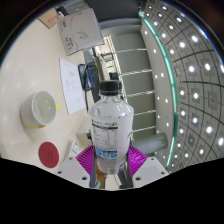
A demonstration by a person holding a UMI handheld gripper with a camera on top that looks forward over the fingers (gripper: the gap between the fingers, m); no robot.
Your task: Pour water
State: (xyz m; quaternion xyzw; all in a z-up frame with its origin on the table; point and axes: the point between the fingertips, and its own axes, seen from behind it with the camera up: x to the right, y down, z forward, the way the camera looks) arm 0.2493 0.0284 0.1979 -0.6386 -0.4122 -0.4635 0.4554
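Both my fingers (pixel 82 157) press on the water bottle (pixel 110 125), held upright between them, cap on. Pouring seems not yet begun, I judge. Off to one side sit a white round container (pixel 40 108) and a red disc (pixel 49 152); whether either receives water is unclear.

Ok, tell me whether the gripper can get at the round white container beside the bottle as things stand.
Probably not yet: the gripper is shut on the water bottle, so its fingers are taken. The round white container sits off to the side, with nothing visibly blocking the way.
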